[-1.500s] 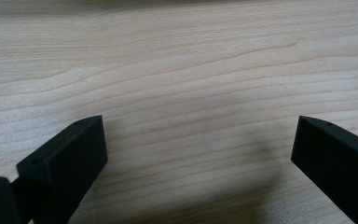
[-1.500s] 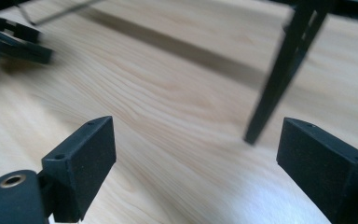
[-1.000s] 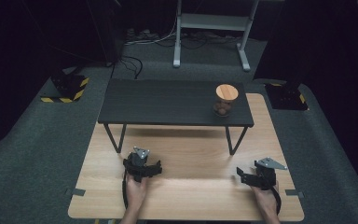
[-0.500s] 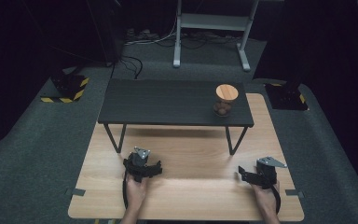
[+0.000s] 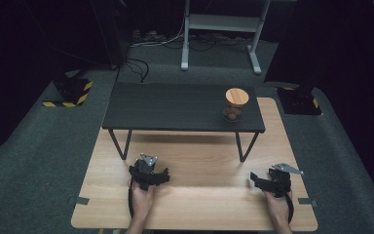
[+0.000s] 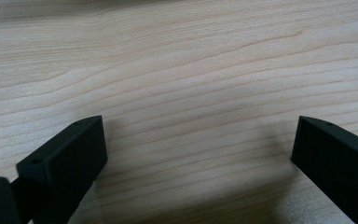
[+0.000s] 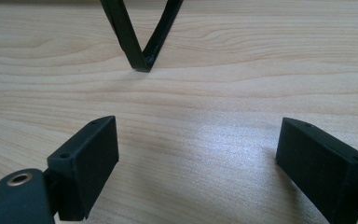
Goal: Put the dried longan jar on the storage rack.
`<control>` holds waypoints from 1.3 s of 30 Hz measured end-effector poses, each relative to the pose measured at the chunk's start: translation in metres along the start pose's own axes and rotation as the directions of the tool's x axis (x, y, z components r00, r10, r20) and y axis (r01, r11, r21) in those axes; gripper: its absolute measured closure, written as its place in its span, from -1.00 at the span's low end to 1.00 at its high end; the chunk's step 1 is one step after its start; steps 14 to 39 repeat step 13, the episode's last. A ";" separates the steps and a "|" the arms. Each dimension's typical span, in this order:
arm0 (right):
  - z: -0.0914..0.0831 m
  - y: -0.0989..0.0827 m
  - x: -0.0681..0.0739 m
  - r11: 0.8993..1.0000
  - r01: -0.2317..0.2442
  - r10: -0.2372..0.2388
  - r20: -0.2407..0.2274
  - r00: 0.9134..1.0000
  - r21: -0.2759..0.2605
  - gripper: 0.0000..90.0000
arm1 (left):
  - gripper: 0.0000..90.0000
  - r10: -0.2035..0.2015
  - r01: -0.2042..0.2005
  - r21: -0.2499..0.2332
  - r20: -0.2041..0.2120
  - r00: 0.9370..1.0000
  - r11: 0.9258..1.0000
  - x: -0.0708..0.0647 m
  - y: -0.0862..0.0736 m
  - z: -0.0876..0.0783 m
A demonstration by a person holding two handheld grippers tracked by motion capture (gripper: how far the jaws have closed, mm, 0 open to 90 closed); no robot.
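From the high view we see a light wooden tabletop [image 5: 199,204] resting on grey carpet [image 5: 44,161], with a low black bench [image 5: 175,107] standing across its far half on thin V-shaped legs. Near the bench's right end stands a small jar [image 5: 234,105] with a round wooden lid; its contents appear brownish but are too small for us to identify.

The person's forearms enter from the bottom edge. The left hand [image 5: 141,201] holds the left gripper [image 5: 148,173] low over the near left part of the tabletop, in front of the bench. The right hand [image 5: 276,204] holds the right gripper [image 5: 257,180] near the tabletop's right edge, its jaws pointing toward the left; a grey three-cornered plate [image 5: 286,168] sits on top of it. The two grippers lie well apart from each other and from the jar.

In the left gripper view, we see the left gripper [image 6: 198,140] with its two black jaws spread wide; bare wood grain lies between them and they grasp nothing. In the right gripper view, the right gripper [image 7: 198,140] likewise has its jaws wide apart and empty, with the foot of one bench leg [image 7: 142,60] meeting the wood ahead of them.
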State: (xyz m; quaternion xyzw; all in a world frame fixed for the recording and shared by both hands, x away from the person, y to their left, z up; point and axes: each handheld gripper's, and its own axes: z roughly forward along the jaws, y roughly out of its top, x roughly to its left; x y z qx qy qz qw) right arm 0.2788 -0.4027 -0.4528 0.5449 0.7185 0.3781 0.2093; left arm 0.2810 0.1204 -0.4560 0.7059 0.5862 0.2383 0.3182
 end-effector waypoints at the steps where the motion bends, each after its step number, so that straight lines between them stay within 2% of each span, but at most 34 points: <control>1: 0.000 0.000 0.000 1.000 -0.001 0.001 0.000 1.000 0.002 -0.72 | -0.93 0.000 0.000 0.000 0.001 1.000 1.000 0.000 0.000 0.000; 12: 0.000 0.000 0.001 1.000 -0.025 0.025 0.017 1.000 0.003 -0.71 | -0.91 -0.033 0.034 -0.018 0.030 0.999 0.999 0.009 -0.003 -0.002; 39: 0.000 0.000 0.001 1.000 -0.025 0.025 0.017 1.000 0.003 -0.71 | -0.91 -0.033 0.034 -0.018 0.030 0.999 0.999 0.009 -0.003 -0.002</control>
